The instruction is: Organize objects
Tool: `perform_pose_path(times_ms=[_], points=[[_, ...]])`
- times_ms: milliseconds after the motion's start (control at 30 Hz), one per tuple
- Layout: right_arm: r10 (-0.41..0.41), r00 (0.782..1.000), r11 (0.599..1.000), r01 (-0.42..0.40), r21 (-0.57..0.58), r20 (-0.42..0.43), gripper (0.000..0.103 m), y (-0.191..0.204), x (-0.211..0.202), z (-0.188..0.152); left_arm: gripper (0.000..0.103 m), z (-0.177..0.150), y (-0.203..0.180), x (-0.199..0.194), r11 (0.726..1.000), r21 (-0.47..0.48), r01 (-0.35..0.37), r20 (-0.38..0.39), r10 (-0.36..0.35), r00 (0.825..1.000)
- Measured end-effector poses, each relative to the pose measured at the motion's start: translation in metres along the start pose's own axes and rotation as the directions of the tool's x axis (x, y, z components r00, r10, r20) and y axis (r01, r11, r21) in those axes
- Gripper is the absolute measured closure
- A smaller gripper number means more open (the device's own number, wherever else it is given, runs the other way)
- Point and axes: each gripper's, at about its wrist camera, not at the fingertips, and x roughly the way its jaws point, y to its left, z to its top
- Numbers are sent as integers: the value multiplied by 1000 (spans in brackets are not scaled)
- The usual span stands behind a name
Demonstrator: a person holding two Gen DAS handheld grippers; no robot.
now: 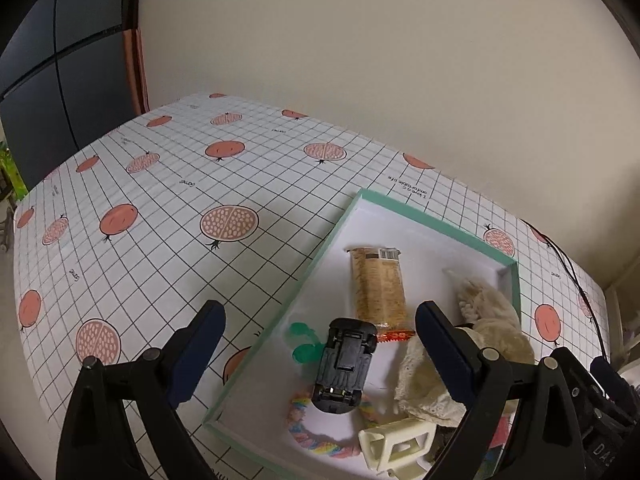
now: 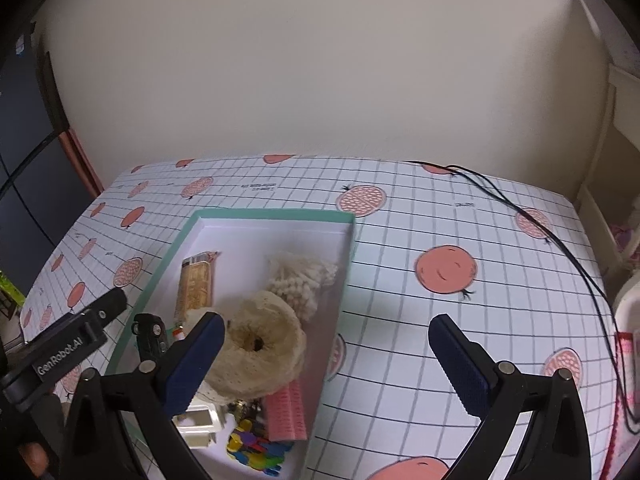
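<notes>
A shallow box with a mint-green rim (image 1: 308,268) (image 2: 272,214) lies on the checked tablecloth. Inside are a snack bar (image 1: 378,284) (image 2: 195,284), a cream crocheted piece (image 1: 496,320) (image 2: 260,344), a cream claw clip (image 1: 396,444) (image 2: 198,420), a rainbow rope ring (image 1: 316,440), a pink ribbed item (image 2: 286,412) and several coloured bits (image 2: 256,450). A black toy car (image 1: 344,364) (image 2: 150,334) shows its underside over the box's near left part. My left gripper (image 1: 320,312) stands open above it, neither finger touching it. My right gripper (image 2: 326,322) is open and holds nothing, over the box's right rim.
A black cable (image 2: 560,240) runs across the table's right side. The cloth (image 1: 180,200) stretches left of the box to the table's edge. A beige wall stands right behind the table. White shelving (image 2: 612,200) is at the far right.
</notes>
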Motion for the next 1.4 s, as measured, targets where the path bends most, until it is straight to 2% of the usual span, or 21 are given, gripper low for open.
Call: perform_pose_path(times_ms=[300,733,1000,1400], points=[[-24,999,999,26,45,-36,0,-22,-16,-9,7,-5,-3,-22,998,-30,56,9,-55,998],[-76,997,995,76,67,0,0,-43,-66,-20,7,-23,-30,-66,995,67,77,34,-79,996],[-96,995,993,95,67,19,0,-53,-92,-35,7,-40,-50,-101,981,122,153,54,-160,986],[-101,995,989,99,110,11,0,-67,-114,-65,7,-72,-60,-122,967,174,188,51,-199,979]])
